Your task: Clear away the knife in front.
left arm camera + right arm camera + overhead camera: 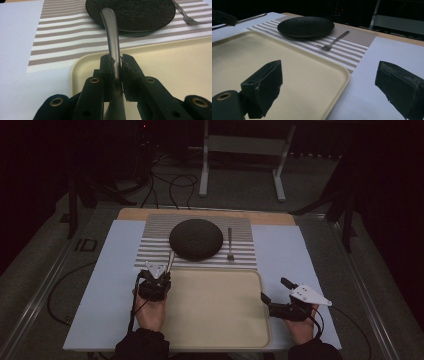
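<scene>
My left gripper [166,272] [116,62] is shut on a slim metal utensil [171,260] [111,32] at the tray's far left corner. The utensil's handle sticks out ahead of the jaws, over the striped placemat [155,245] [65,37], and its tip reaches the rim of the dark round plate [196,239] [140,12]. Its working end is hidden under the gripper. The right gripper [275,290] [330,71] stands open and holds nothing, over the right edge of the cream tray [215,330] [287,57].
A fork [230,244] [335,40] lies on the placemat to the right of the plate [305,25]. The tray [175,70] has nothing on it. A pale blue sheet [110,290] covers the table. Cables and a metal stand [240,150] lie beyond the far edge.
</scene>
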`<state>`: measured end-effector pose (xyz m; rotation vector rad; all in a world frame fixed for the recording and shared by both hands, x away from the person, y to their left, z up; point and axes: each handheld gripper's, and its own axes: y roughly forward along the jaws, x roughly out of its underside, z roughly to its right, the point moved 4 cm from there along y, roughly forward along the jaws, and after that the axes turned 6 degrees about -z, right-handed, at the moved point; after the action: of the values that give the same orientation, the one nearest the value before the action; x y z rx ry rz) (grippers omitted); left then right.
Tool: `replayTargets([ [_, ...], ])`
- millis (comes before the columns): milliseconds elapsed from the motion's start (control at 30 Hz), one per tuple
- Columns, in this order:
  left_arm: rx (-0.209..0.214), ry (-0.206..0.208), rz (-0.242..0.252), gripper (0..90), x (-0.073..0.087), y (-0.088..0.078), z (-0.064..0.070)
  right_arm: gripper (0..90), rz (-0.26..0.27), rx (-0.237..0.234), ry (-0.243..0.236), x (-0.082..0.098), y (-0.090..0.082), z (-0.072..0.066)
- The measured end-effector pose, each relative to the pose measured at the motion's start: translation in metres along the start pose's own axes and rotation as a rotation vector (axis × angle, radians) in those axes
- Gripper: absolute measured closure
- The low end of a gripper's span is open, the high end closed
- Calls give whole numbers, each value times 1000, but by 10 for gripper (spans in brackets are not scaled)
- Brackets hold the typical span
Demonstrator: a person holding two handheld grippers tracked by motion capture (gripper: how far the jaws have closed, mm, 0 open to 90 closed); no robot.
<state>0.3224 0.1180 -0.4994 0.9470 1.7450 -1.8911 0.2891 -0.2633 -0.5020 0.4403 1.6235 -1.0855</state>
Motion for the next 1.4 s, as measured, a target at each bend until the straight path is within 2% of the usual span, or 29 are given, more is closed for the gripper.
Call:
replayTargets([
  [233,-1,-12,0,809,12,-5,1,77,1,-1,-1,0,0,0],
  [533,-34,-23,-8,808,33,-12,0,77,1,-2,-2,0,1,-1],
  [667,-44,-46,-19,809,40,-12,-5,77,0,-2,-3,0,1,-1],
  [833,-56,-50,-41,808,49,-12,-8,77,0,-1,-3,0,1,-1],
  [1033,-63,-85,-68,808,60,-9,-12,77,-3,-2,-6,0,1,-1],
  [1267,-75,-93,-76,808,62,-7,-11,77,-3,-2,-7,0,1,-1],
  [1400,-89,-79,-80,807,61,-6,-11,77,-2,-3,-6,0,1,-1],
])
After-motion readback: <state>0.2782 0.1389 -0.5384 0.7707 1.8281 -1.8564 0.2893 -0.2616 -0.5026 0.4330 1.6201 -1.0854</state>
